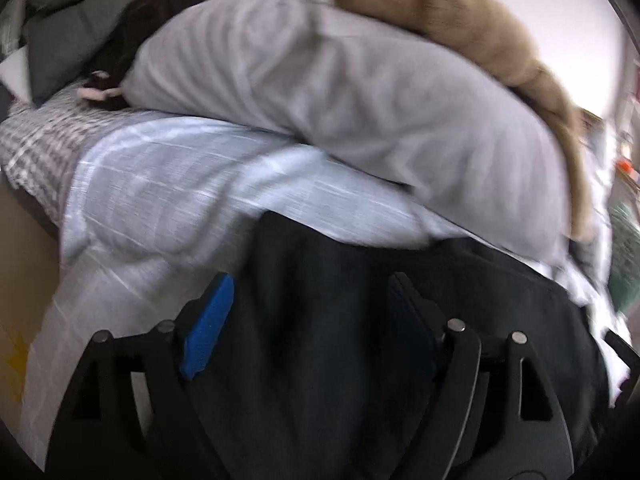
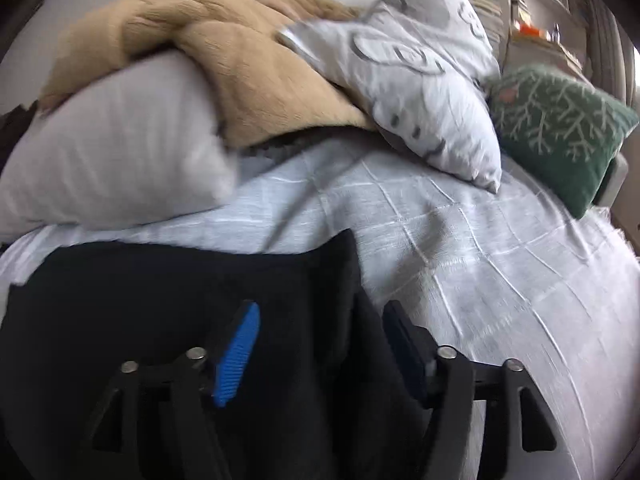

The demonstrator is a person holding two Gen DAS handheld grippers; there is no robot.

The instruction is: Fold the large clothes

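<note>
A large black garment (image 1: 360, 320) lies on the pale blue checked bedspread (image 1: 160, 200); it also shows in the right wrist view (image 2: 180, 300). My left gripper (image 1: 310, 304) is open, its blue-padded fingers (image 1: 208, 328) spread wide just above the black cloth, near its left side. My right gripper (image 2: 320, 328) is open too, its fingers (image 2: 236, 352) spread over the garment's right edge, where a fold of cloth rises between them. I cannot tell whether either touches the cloth. Both views are blurred by motion.
A grey pillow (image 1: 340, 100) with a tan fleece blanket (image 2: 248, 72) on it lies behind the garment. A white patterned pillow (image 2: 420, 80) and a green cushion (image 2: 560, 132) lie at the right. Dark clothes (image 1: 132, 40) and a checked blanket (image 1: 36, 148) lie at the left.
</note>
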